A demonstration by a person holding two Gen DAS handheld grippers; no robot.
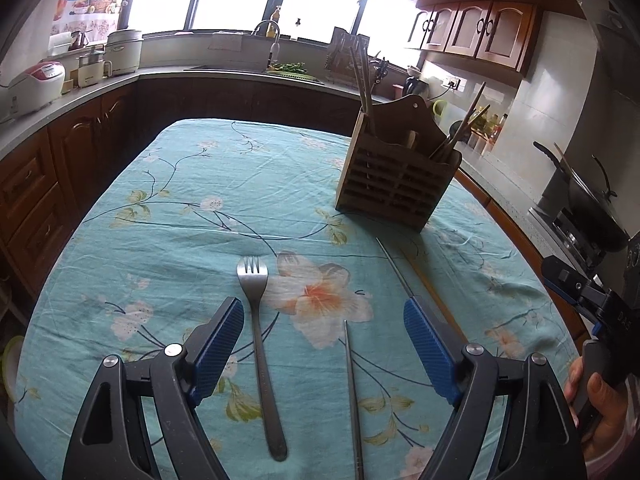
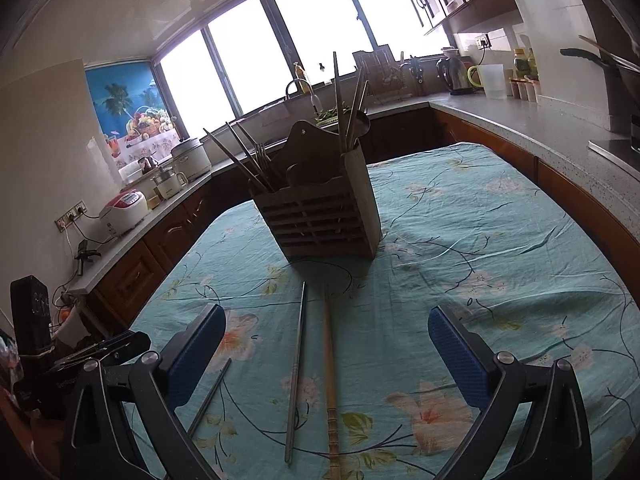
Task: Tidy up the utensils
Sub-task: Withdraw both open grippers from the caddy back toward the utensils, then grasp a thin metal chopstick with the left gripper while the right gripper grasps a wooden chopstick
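Observation:
A steel fork (image 1: 256,320) lies on the floral tablecloth between the wide-apart fingers of my left gripper (image 1: 322,312), which is open and holds nothing. One metal chopstick (image 1: 354,400) lies beside the fork, also between the fingers. A second metal chopstick (image 1: 396,276) and a wooden chopstick (image 1: 432,292) lie further right. My right gripper (image 2: 326,316) is open above the metal chopstick (image 2: 297,372) and the wooden chopstick (image 2: 329,376). Another metal chopstick (image 2: 210,398) lies by its left finger. The slatted wooden utensil holder (image 2: 324,216) stands beyond, with chopsticks and utensils upright in it.
The table (image 1: 200,184) wears a teal cloth, with dark kitchen cabinets and counters close around it. A hand (image 1: 596,408) holds the right gripper's handle at the left wrist view's right edge. A wok (image 1: 588,208) sits on the stove at the right. Rice cookers (image 2: 124,210) stand on the left counter.

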